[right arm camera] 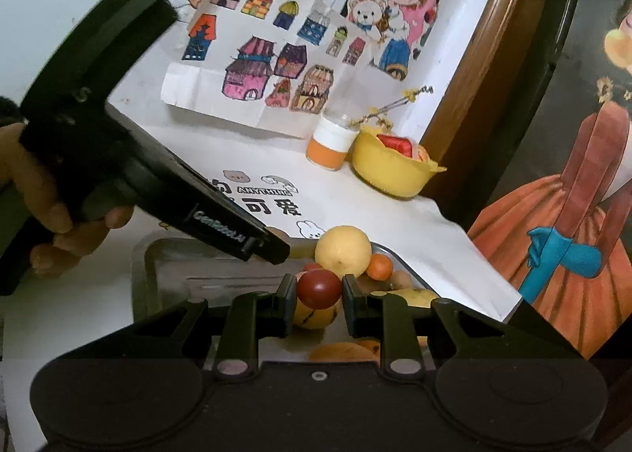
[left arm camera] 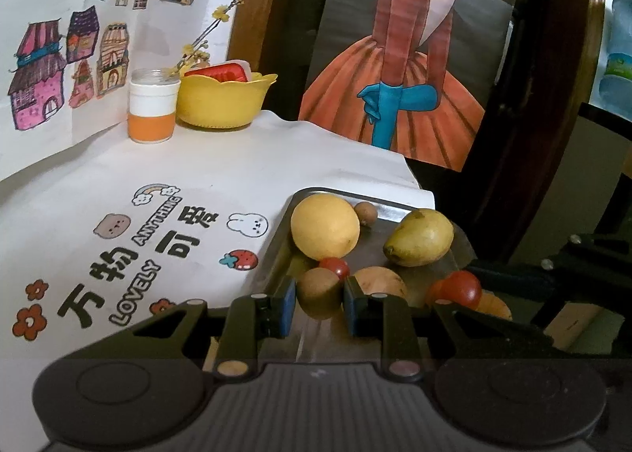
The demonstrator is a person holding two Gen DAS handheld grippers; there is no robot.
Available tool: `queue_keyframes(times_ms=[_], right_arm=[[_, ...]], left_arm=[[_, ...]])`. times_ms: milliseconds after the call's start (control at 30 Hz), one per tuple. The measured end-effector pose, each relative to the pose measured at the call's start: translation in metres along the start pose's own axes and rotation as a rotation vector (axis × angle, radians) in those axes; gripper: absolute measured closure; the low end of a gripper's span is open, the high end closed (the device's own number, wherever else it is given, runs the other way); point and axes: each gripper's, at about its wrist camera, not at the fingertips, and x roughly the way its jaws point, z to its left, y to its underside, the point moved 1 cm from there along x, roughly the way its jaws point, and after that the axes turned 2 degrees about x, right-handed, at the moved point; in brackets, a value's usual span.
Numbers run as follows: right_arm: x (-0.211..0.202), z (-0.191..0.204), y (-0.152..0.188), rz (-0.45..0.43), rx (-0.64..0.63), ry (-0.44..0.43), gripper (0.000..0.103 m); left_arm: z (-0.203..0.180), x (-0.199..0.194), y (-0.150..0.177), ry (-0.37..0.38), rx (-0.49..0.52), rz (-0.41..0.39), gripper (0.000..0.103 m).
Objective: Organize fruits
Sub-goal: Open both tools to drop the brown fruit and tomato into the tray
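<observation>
A metal tray (left arm camera: pixel 379 207) at the table's near right corner holds several fruits: a yellow lemon (left arm camera: pixel 324 226), a green-yellow pear (left arm camera: pixel 420 238), small brown longans (left arm camera: pixel 364 211) and cherry tomatoes (left arm camera: pixel 335 267). My left gripper (left arm camera: pixel 319 302) is shut on a brown longan (left arm camera: pixel 318 292) just above the tray. In the right wrist view my right gripper (right arm camera: pixel 319 298) is shut on a red cherry tomato (right arm camera: pixel 318 288) over the same tray (right arm camera: pixel 146 258), near the lemon (right arm camera: pixel 343 251) and a small orange (right arm camera: pixel 380 267). The left gripper's body (right arm camera: pixel 221 223), held by a hand (right arm camera: pixel 59 223), reaches in from the left.
A yellow bowl (left arm camera: pixel 221 100) with a red item (left arm camera: pixel 221 72) in it stands at the back of the table beside an orange-and-white jar (left arm camera: pixel 152 108) with twigs. Drawings cover the wall and a white printed cloth (left arm camera: pixel 158 191) covers the table. A dark wooden chair (left arm camera: pixel 533 136) stands right.
</observation>
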Motion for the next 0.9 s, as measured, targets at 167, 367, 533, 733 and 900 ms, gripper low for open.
queue_keyframes(times_ms=[167, 367, 533, 733, 900], right_arm=[[-0.004, 0.011, 0.004, -0.016, 0.006, 0.021, 0.077], [-0.010, 0.017, 0.010, -0.037, 0.051, 0.064, 0.077], [-0.019, 0.028, 0.018, -0.059, 0.080, 0.114, 0.077], [-0.034, 0.040, 0.025, -0.079, 0.114, 0.183, 0.077], [-0.040, 0.040, 0.029, -0.079, 0.213, 0.231, 0.076]], left_arm=[[0.000, -0.003, 0.005, -0.016, -0.002, -0.001, 0.075], [0.001, -0.006, 0.010, -0.028, -0.007, 0.004, 0.075], [-0.001, -0.008, 0.015, -0.025, 0.002, 0.012, 0.075], [-0.008, -0.014, 0.017, -0.012, 0.020, 0.004, 0.075], [-0.017, -0.016, 0.021, 0.006, 0.057, 0.007, 0.075]])
